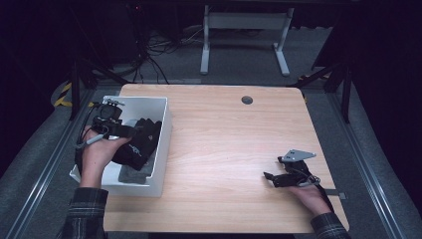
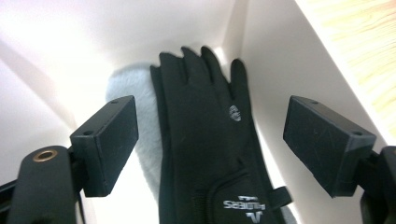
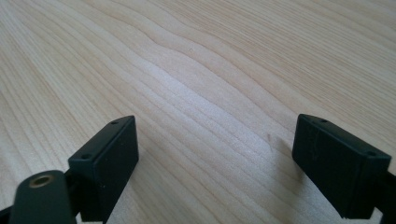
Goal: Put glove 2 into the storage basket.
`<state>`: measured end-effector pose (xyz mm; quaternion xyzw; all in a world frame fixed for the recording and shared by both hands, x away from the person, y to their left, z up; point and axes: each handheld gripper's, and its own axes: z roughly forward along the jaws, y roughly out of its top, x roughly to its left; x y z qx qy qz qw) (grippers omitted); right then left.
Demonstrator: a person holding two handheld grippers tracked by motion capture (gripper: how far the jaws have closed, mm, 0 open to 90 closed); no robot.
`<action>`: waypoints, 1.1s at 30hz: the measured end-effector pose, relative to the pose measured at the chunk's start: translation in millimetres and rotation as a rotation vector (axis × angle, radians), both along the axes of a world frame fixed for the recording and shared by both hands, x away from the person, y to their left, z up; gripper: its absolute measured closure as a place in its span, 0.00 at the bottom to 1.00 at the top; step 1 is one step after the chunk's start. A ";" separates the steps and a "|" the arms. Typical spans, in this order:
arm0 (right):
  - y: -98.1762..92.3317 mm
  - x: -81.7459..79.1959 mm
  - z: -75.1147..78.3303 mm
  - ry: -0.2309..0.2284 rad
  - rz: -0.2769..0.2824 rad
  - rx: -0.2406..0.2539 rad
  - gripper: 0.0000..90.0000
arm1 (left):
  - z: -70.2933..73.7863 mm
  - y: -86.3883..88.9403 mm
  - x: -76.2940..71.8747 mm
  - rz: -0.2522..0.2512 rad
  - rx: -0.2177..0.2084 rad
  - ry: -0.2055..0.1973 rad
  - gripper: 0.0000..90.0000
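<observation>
A black glove (image 2: 205,130) with a white logo lies flat in a white bin (image 1: 163,144) at the table's left side, on top of a grey cloth (image 2: 123,88). My left gripper (image 2: 212,123) hovers over the glove, open, its pads standing apart on either side of the glove without touching it. In the high view the left gripper (image 1: 128,131) sits above the bin, and the glove (image 1: 144,142) lies beneath it. My right gripper (image 1: 271,178) rests low over the bare wood at the table's right front, and in its own view the right gripper (image 3: 215,140) is open with nothing between its jaws.
The wooden table (image 1: 224,129) has a round cable hole (image 1: 247,100) near its far edge. A white desk frame (image 1: 244,40) stands on the floor beyond the table. Cables lie on the floor at the back left.
</observation>
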<state>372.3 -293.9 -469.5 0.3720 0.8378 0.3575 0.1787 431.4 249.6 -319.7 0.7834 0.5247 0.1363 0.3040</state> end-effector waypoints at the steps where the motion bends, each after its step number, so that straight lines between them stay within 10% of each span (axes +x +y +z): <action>1: 0.0 0.0 0.0 0.000 0.000 0.000 0.16 | 1.3 -1.5 -0.4 -0.007 -0.003 -0.005 0.21; 33: -0.1 0.0 0.0 0.000 0.001 0.000 0.16 | 11.8 -112.3 -19.3 -0.267 -0.163 -0.116 0.18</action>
